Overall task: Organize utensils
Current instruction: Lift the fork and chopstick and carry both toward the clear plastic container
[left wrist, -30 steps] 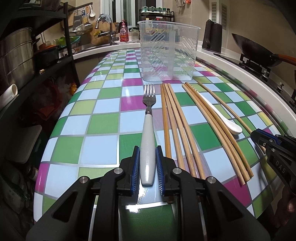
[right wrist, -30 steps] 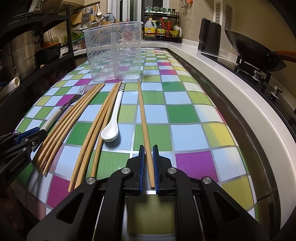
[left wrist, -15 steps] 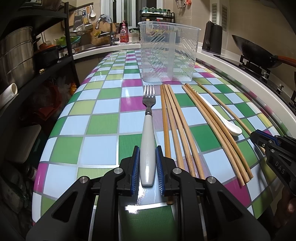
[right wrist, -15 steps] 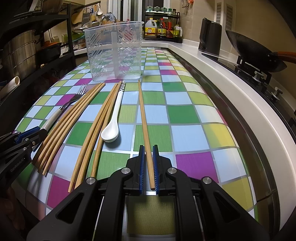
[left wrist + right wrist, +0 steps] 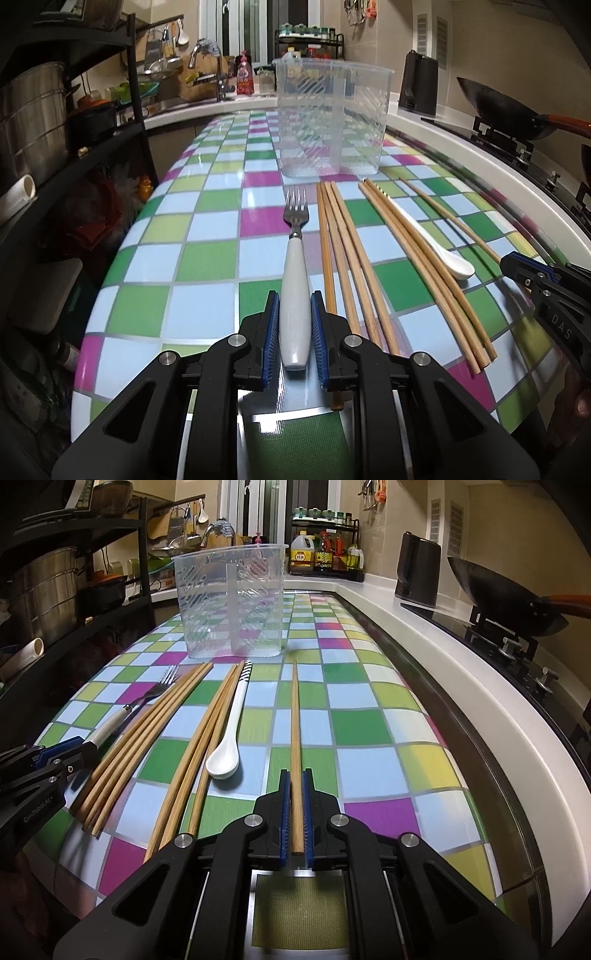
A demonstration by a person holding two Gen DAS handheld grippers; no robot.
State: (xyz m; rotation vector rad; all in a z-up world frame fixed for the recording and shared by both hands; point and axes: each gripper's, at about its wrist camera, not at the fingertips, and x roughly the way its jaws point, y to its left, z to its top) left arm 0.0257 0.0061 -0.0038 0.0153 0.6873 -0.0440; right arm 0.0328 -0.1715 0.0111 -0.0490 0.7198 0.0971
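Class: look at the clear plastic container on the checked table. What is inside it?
The clear container shows only a central divider inside; no utensils. Through its walls the checked table shows. Its floor is hard to read.

Right claw [image 5: 295, 812] seemingly clamping lone chopstick [image 5: 295, 738]

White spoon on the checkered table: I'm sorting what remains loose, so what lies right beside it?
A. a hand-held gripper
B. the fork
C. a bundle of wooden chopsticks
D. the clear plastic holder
C: the white spoon lies alongside a bundle of wooden chopsticks, with the fork farther off.
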